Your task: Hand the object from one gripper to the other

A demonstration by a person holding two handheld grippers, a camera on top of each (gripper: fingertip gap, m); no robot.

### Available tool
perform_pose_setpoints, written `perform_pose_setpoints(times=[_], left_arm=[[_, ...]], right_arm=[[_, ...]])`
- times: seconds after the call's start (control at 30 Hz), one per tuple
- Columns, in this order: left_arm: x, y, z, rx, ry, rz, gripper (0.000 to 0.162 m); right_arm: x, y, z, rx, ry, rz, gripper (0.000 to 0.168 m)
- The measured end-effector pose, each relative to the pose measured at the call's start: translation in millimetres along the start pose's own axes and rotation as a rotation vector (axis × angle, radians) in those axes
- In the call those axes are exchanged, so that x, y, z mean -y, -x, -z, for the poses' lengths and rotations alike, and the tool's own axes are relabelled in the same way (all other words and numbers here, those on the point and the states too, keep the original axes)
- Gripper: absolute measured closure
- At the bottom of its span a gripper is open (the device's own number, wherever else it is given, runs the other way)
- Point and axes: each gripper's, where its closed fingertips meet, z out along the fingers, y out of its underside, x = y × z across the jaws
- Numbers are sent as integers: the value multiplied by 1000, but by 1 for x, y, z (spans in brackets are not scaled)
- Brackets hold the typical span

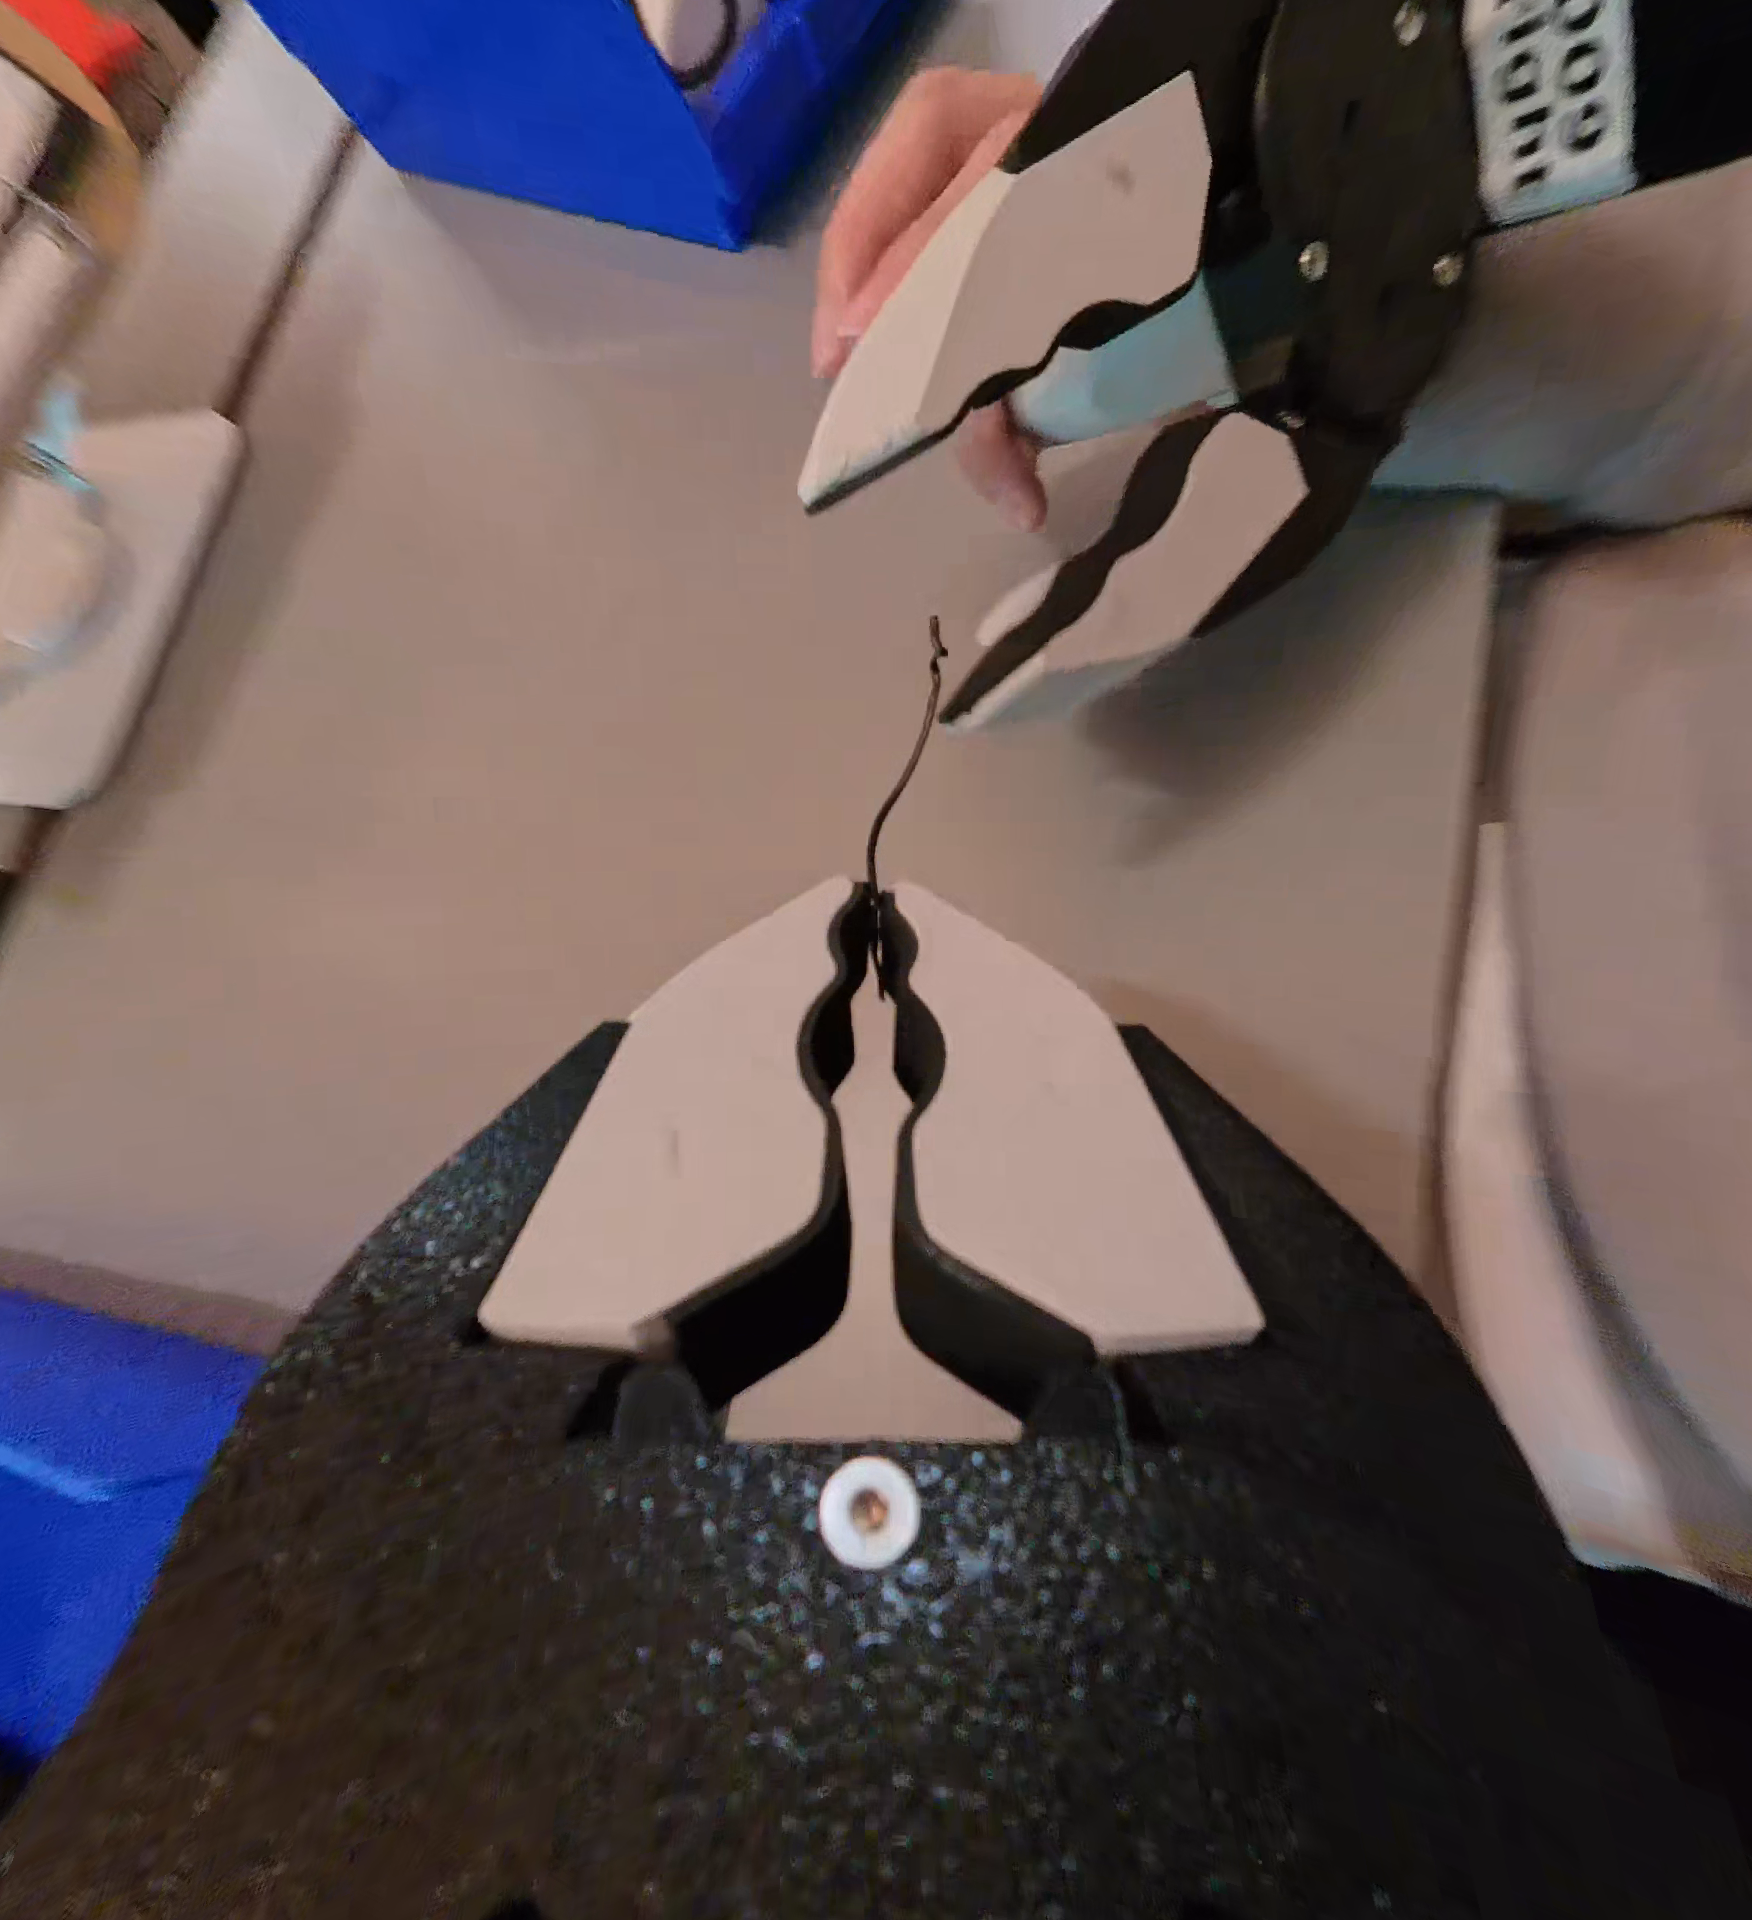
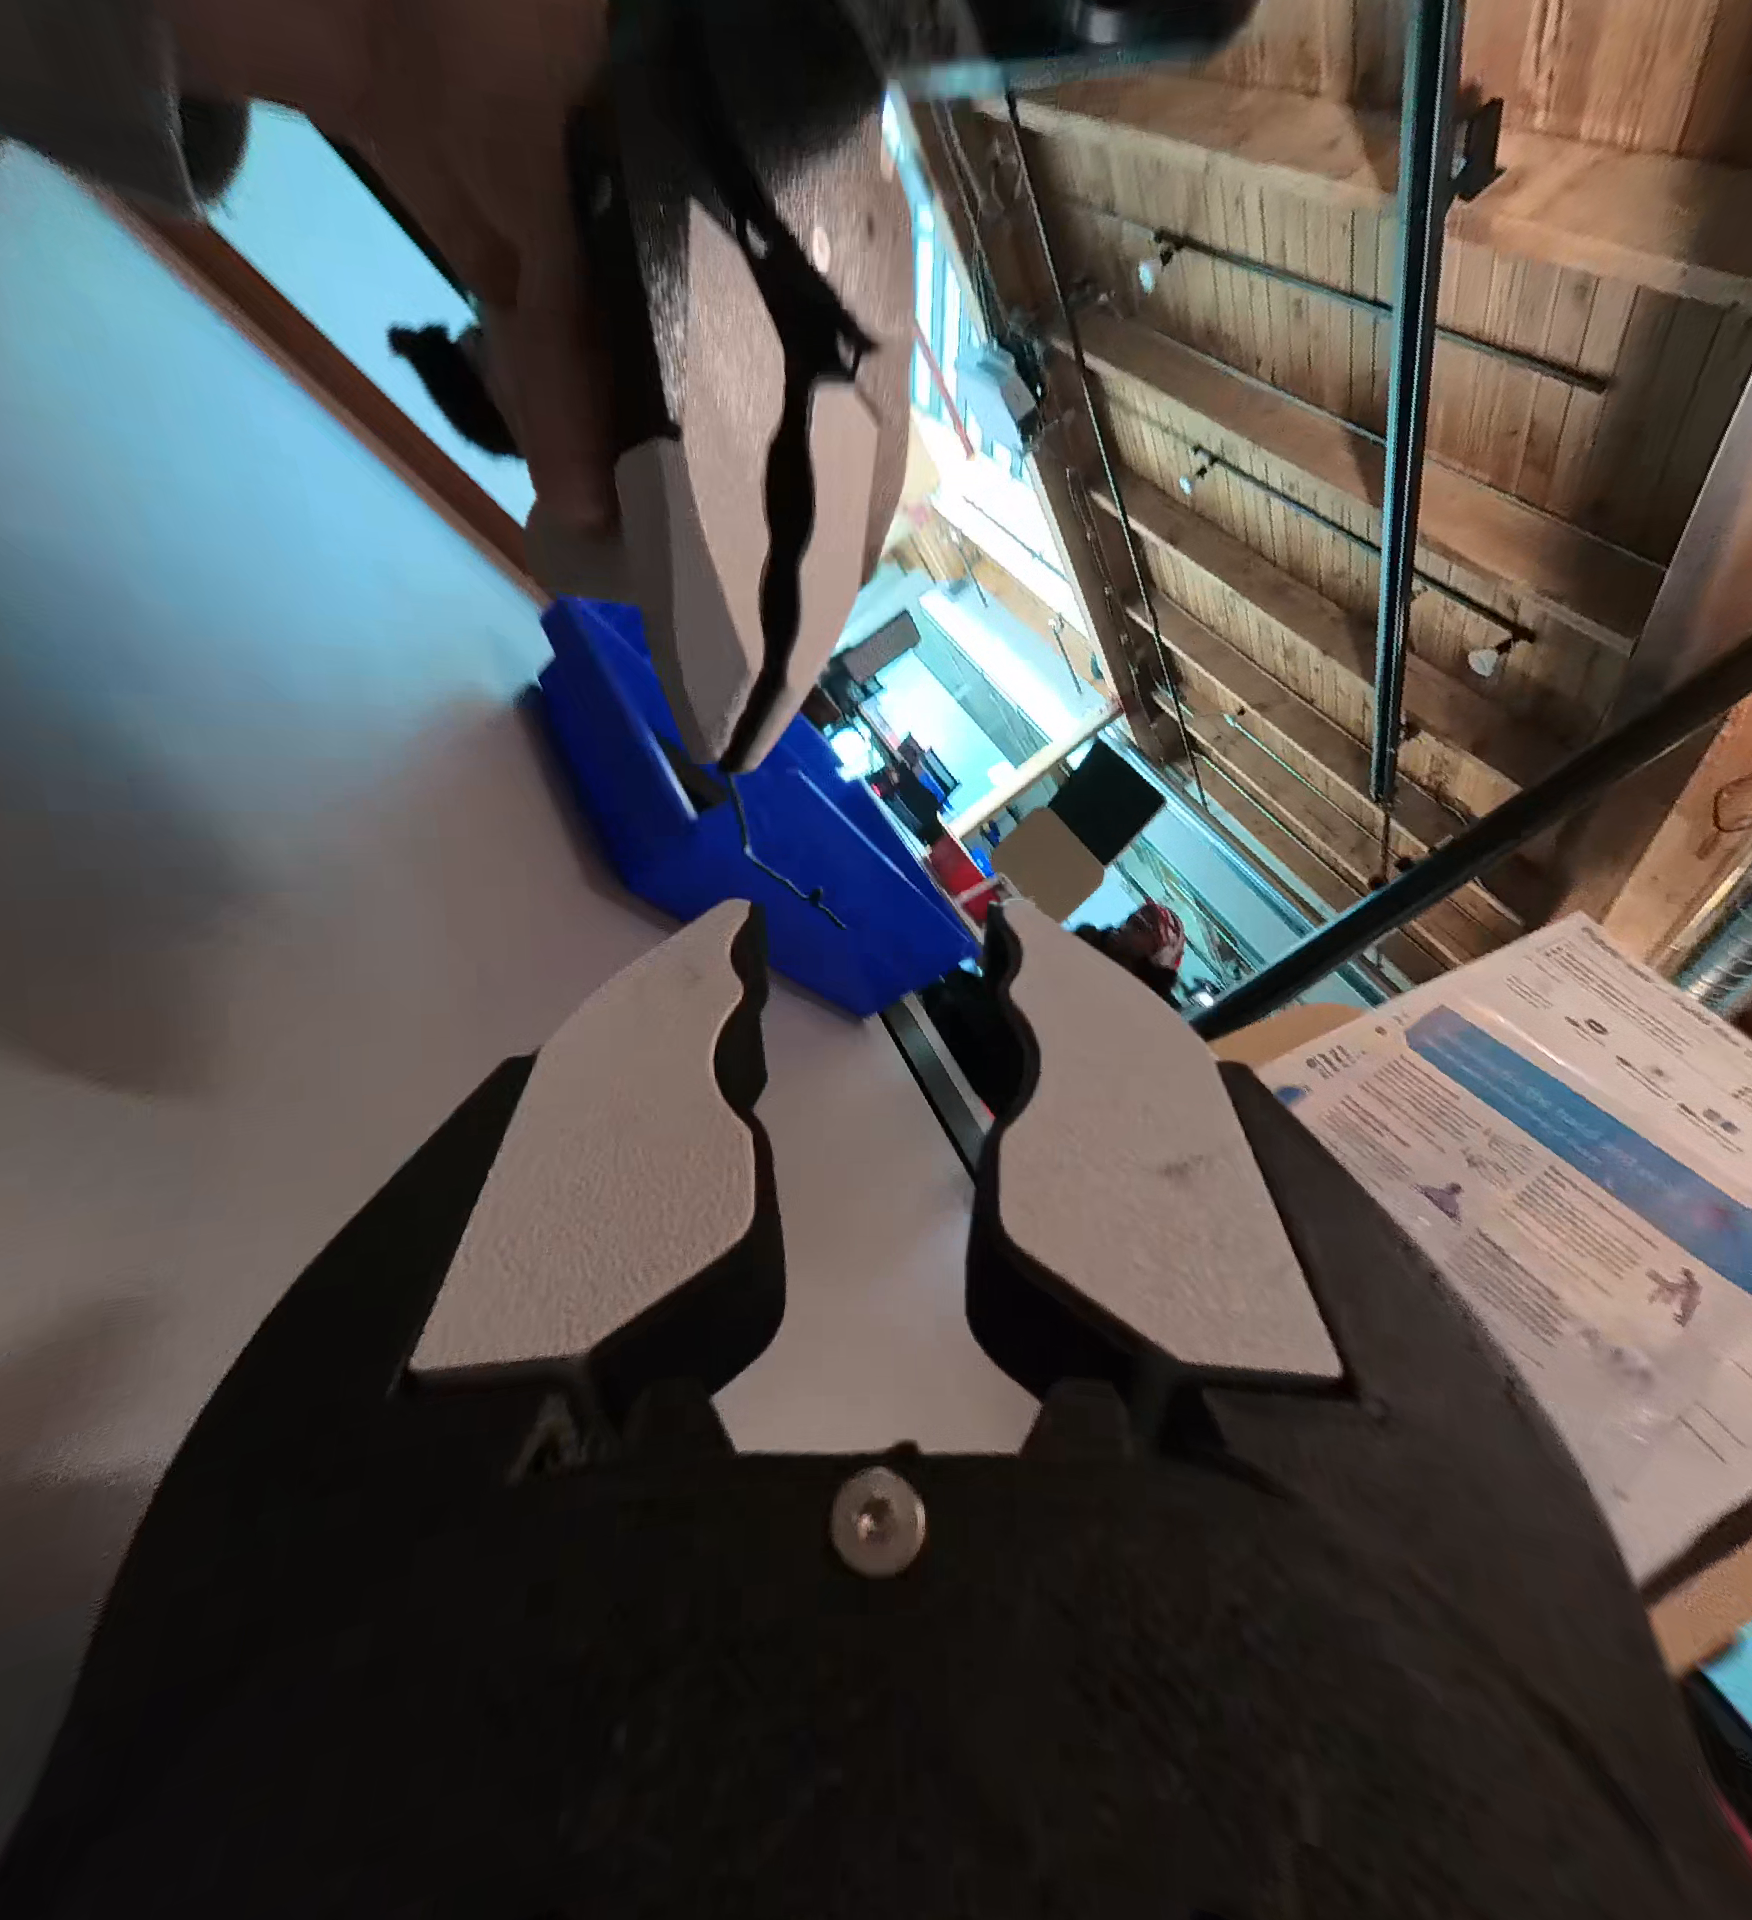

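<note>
The left gripper (image 1: 877, 894) is clenched on 1 end of a thin black wire (image 1: 903, 748), which pokes up past its fingertips above the grey table (image 1: 539, 623). The right gripper (image 1: 882, 613) hangs with its jaws spread, the wire's free end just beside its lower finger, a blue bin (image 1: 560, 94) beyond.

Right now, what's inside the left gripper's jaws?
The left gripper pinches the bottom end of a thin black wire at its fingertips. The wire's clamped part is hidden; the gap further back looks empty. The right gripper waits open nearby.
</note>
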Motion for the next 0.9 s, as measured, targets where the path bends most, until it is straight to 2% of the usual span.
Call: perform_pose_setpoints(times=[0.03,0.13,0.2,0.4,0.57,0.9], left_arm=[[-1,-4,1,-52,1,60,161],[-1,-10,1,-159,-21,187,161],[-3,-11,-1,-191,-15,221,161],[-4,-15,-3,-211,-13,172,161],[-10,-14,-5,-156,24,74,161],[-3,-2,-4,-77,-21,51,160]], right_arm=[[5,1,1,12,-29,-23,132],[11,14,0,100,-68,-91,133],[9,20,0,125,-54,-57,136],[4,28,-1,164,-20,-26,145],[1,33,-2,184,5,5,158],[-5,35,-3,191,45,16,165]])
